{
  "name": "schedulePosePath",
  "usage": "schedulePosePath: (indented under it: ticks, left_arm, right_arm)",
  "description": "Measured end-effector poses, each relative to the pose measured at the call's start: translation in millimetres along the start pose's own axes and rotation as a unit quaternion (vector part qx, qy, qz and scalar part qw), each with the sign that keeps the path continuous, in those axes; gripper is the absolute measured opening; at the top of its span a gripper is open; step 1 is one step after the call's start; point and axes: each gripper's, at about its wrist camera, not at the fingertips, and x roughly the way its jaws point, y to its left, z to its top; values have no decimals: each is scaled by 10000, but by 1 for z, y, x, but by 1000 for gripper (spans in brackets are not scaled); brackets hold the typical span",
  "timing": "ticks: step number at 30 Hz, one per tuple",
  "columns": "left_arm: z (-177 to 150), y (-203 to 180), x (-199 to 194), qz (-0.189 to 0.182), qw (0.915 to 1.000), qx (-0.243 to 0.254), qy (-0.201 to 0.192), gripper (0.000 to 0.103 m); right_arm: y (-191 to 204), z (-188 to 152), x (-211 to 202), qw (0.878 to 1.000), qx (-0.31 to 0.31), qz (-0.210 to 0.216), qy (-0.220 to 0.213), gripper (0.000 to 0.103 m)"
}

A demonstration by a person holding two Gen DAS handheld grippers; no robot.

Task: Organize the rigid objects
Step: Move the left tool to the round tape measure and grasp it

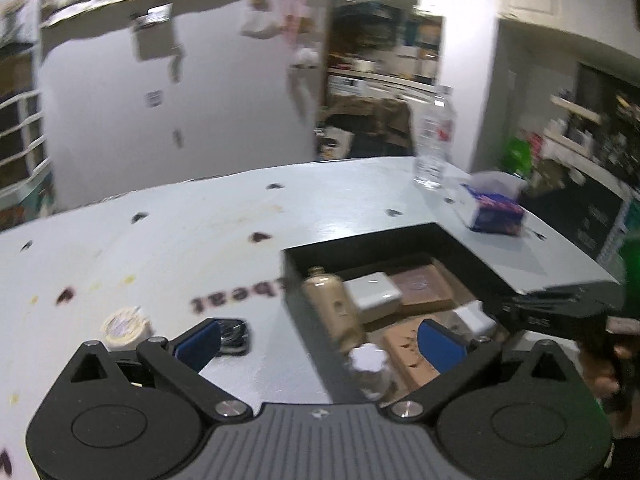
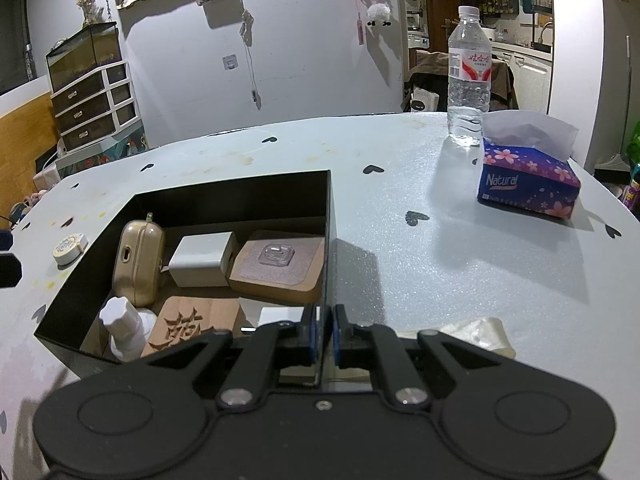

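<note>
A black open box (image 2: 240,196) stands on the pale table (image 2: 400,152). In it lie a gold case (image 2: 138,260), a white charger (image 2: 202,258), a wooden coaster (image 2: 280,268) with a clear hook on it, a carved wooden piece (image 2: 188,328) and a white-capped bottle (image 2: 120,320). My right gripper (image 2: 324,336) is shut on the box's right wall. My left gripper (image 1: 320,344) is open wide, one finger over the table and the other over the box (image 1: 360,240) interior, gripping nothing. A round tin (image 1: 126,328) and a small dark item (image 1: 234,334) lie by its left finger.
A water bottle (image 2: 469,76) and a purple tissue box (image 2: 528,180) stand at the far right of the table. A crumpled cream piece (image 2: 476,332) lies by my right gripper. The round tin (image 2: 70,246) sits left of the box. A wall and drawers stand beyond the table.
</note>
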Motion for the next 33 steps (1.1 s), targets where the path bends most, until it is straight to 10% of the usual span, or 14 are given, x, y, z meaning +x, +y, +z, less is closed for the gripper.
schedulePosePath:
  ticks: [12, 33]
  left_arm:
    - [-31, 59, 8, 764, 9893, -1239, -34, 103]
    - [-16, 123, 89, 2082, 9720, -1084, -137, 87]
  right_arm:
    - [0, 0, 0, 10000, 0, -1, -1, 8]
    - [3, 1, -1, 10000, -32, -34, -30, 9]
